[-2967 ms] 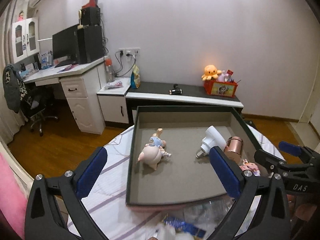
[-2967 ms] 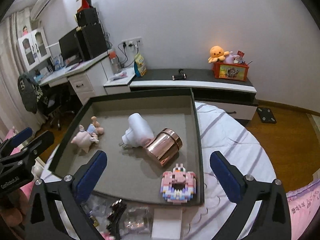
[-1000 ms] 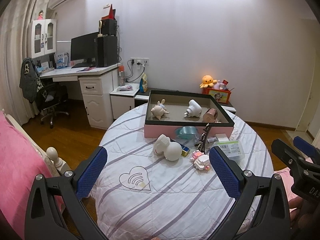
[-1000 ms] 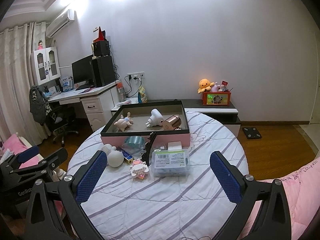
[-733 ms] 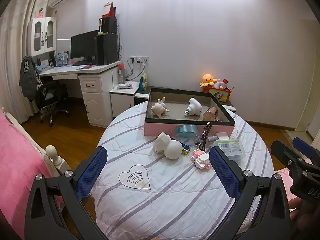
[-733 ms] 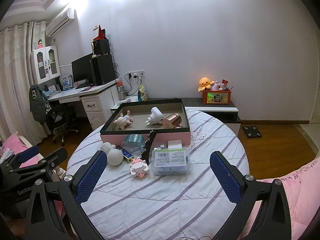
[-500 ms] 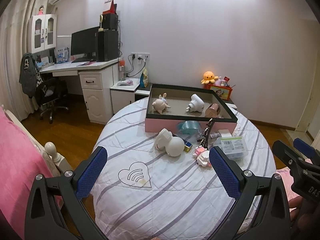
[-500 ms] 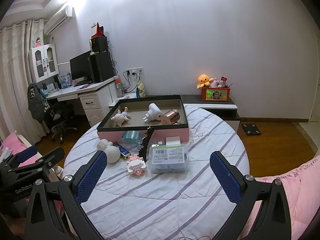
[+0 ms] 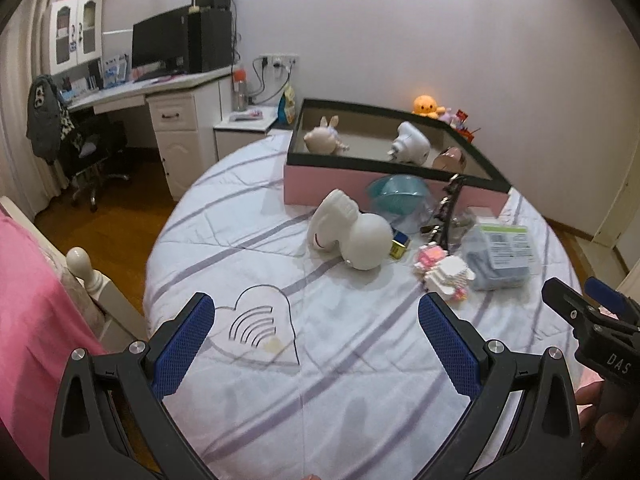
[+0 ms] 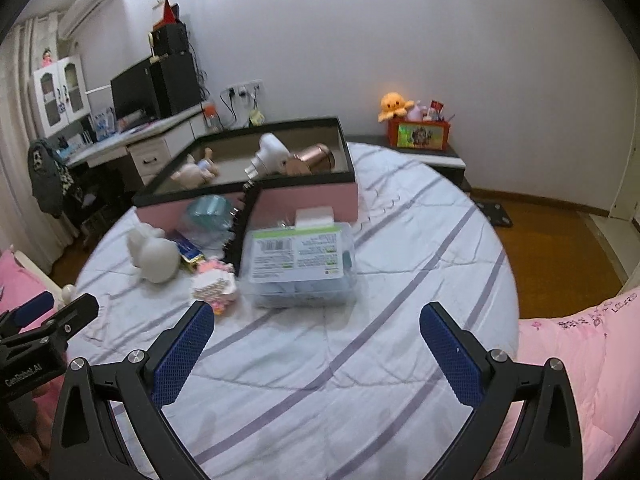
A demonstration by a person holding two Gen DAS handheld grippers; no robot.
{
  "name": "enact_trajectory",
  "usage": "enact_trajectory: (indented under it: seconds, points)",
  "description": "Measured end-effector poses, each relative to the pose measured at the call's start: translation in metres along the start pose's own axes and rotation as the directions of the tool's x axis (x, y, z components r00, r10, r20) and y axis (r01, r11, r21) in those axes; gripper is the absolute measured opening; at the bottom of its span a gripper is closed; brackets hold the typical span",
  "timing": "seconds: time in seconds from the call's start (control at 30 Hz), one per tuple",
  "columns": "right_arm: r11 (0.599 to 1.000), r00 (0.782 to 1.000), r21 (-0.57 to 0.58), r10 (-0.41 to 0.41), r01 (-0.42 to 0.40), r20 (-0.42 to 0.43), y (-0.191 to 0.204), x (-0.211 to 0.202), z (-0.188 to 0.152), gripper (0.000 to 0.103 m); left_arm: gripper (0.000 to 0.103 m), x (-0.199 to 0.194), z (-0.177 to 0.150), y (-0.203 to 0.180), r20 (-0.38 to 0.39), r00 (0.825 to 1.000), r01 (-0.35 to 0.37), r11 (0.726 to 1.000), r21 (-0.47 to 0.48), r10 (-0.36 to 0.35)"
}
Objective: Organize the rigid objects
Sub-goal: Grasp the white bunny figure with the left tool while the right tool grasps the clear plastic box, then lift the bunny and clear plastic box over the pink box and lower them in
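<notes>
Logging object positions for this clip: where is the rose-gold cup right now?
The rose-gold cup lies on its side inside the pink box, in its right part beside the white plug adapter, seen in both wrist views.

In front of your left hand-held gripper the striped table lies bare as far as the white toy. Beyond that toy the way to the pink box is crowded: a teal roll, a black tower model leaning against the box wall, and a block figure. Ahead of your right hand-held gripper the cloth is bare up to the clear plastic case. To that case's right, open cloth runs alongside the box. Inside the box, the near half of the floor is free.
</notes>
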State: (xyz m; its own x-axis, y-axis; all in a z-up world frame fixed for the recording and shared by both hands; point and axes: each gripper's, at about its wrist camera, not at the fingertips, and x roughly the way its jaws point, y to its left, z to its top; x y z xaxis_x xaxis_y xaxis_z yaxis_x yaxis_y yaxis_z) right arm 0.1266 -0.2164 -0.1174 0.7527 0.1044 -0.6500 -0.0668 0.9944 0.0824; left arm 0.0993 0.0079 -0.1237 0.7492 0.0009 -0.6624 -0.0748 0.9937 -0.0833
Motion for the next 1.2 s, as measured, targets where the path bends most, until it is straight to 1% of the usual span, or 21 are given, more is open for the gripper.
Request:
enact_trajectory:
  seconds: [0.1, 0.27, 0.43, 0.5, 0.57, 0.63, 0.7, 0.73, 0.77, 0.8, 0.83, 0.87, 0.97, 1.2]
  points:
    - [1.000, 1.000, 0.005, -0.001, 0.001, -0.027, -0.001, 0.019, 0.004, 0.103, 0.103, 0.018, 0.006, 0.001, -0.018, 1.000, 0.007, 1.000, 0.005, -0.007]
    - [1.000, 0.999, 0.006, 0.007, -0.006, -0.048, 0.003, 0.039, 0.014, 0.103, 0.103, 0.039, 0.017, -0.003, -0.023, 1.000, 0.015, 0.999, 0.036, -0.015]
    - [1.000, 0.998, -0.013, 0.005, -0.006, -0.067, 0.012, 0.058, 0.023, 0.103, 0.103, 0.063, 0.030, -0.011, -0.044, 0.999, 0.034, 0.995, 0.098, -0.030]
    - [1.000, 0.996, -0.012, -0.003, 0.002, -0.093, 0.013, 0.070, 0.024, 0.103, 0.103, 0.075, 0.034, -0.014, -0.059, 0.998, 0.029, 0.993, 0.117, -0.022]
    - [1.000, 0.993, -0.008, -0.004, 0.003, -0.122, 0.013, 0.082, 0.023, 0.103, 0.103, 0.084, 0.038, -0.015, -0.076, 0.997, 0.040, 0.991, 0.124, -0.031]
    - [1.000, 0.989, 0.012, 0.010, -0.009, -0.148, 0.010, 0.090, 0.022, 0.103, 0.103, 0.093, 0.041, -0.016, -0.099, 0.994, 0.056, 0.991, 0.125, -0.044]
    - [0.999, 0.988, 0.025, 0.032, -0.028, -0.149, 0.007, 0.091, 0.023, 0.102, 0.102, 0.100, 0.043, -0.017, -0.123, 0.991, 0.076, 0.989, 0.123, -0.061]
    - [0.999, 0.988, 0.019, 0.038, -0.035, -0.150, 0.007, 0.091, 0.023, 0.099, 0.101, 0.102, 0.043, -0.016, -0.128, 0.989, 0.088, 0.989, 0.117, -0.073]
    - [0.999, 0.988, 0.011, 0.038, -0.037, -0.152, 0.008, 0.092, 0.023, 0.095, 0.097, 0.103, 0.044, -0.016, -0.132, 0.987, 0.103, 0.989, 0.109, -0.089]
    - [0.999, 0.988, 0.007, 0.037, -0.037, -0.152, 0.009, 0.092, 0.023, 0.095, 0.086, 0.105, 0.045, -0.015, -0.140, 0.983, 0.134, 0.986, 0.098, -0.119]
    - [0.999, 0.988, 0.001, 0.042, -0.042, -0.149, 0.010, 0.091, 0.023, 0.095, 0.081, 0.107, 0.045, -0.014, -0.146, 0.980, 0.151, 0.984, 0.091, -0.137]
    - [0.999, 0.988, -0.003, 0.046, -0.047, -0.147, 0.010, 0.090, 0.022, 0.095, 0.078, 0.107, 0.045, -0.013, -0.147, 0.979, 0.158, 0.984, 0.086, -0.144]
    - [0.999, 0.989, -0.001, 0.053, -0.053, -0.135, 0.010, 0.086, 0.022, 0.095, 0.078, 0.103, 0.044, -0.012, -0.135, 0.977, 0.177, 0.981, 0.081, -0.165]
    - [0.998, 0.992, 0.010, 0.065, -0.065, -0.110, 0.004, 0.069, 0.018, 0.095, 0.078, 0.085, 0.038, -0.006, -0.089, 0.983, 0.163, 0.985, 0.059, -0.157]
